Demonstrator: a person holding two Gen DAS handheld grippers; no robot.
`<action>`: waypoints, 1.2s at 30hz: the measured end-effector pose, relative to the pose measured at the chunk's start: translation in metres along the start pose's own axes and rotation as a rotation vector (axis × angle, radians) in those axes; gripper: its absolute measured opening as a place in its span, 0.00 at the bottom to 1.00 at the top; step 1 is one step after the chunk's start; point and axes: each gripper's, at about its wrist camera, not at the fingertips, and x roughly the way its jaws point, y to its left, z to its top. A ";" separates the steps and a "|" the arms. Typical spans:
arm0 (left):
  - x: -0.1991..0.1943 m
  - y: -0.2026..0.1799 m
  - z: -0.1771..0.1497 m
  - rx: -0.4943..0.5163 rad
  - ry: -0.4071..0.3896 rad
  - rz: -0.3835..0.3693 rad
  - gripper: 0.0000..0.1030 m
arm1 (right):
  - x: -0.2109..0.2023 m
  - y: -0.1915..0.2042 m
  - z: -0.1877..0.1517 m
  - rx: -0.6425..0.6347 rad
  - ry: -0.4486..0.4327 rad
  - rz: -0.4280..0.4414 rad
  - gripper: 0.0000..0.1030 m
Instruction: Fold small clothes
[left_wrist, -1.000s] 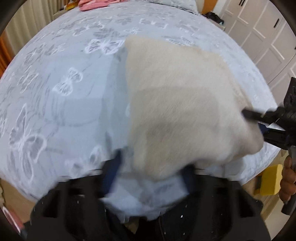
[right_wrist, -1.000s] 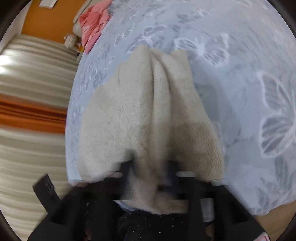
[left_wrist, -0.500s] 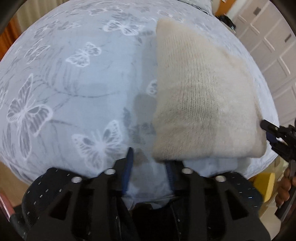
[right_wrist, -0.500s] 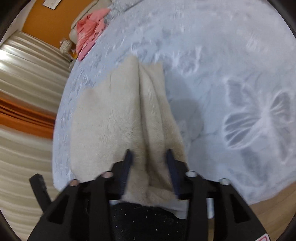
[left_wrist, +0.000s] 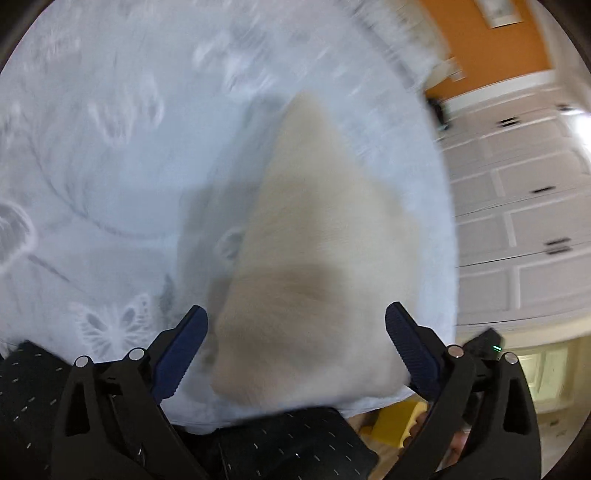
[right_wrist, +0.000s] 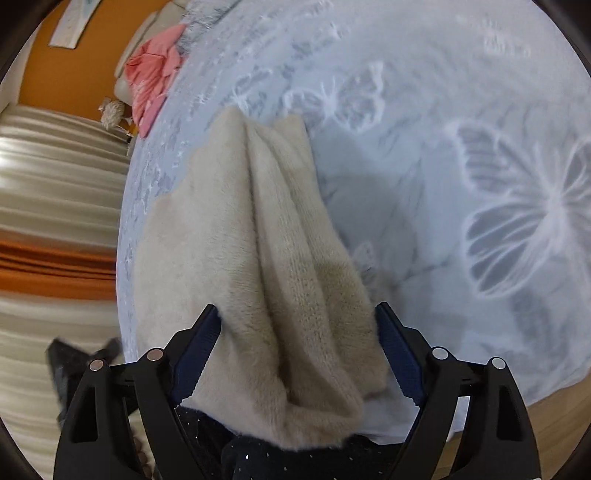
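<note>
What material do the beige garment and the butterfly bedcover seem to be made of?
The beige garment looks like soft knit or fleece: a fuzzy, matte nap with fine ribs. The bedcover looks like thin woven fabric, smooth, with pale butterflies printed or woven in; which one I cannot tell.

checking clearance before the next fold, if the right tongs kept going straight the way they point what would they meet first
Most likely the beige garment: the right tongs stand open, having just been opening, with its bunched near end between the fingers. Behind it lies the butterfly-print bedspread. Depth is hard to judge here.
</note>
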 end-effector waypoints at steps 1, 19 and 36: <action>0.012 0.003 -0.001 -0.017 0.032 0.017 0.92 | 0.006 -0.001 -0.001 0.019 0.011 0.019 0.82; -0.047 0.054 -0.039 -0.032 0.012 0.133 0.50 | 0.037 0.060 -0.068 -0.225 0.128 -0.100 0.61; -0.066 0.017 -0.040 0.197 -0.126 0.261 0.57 | 0.025 0.144 -0.033 -0.354 -0.070 -0.141 0.15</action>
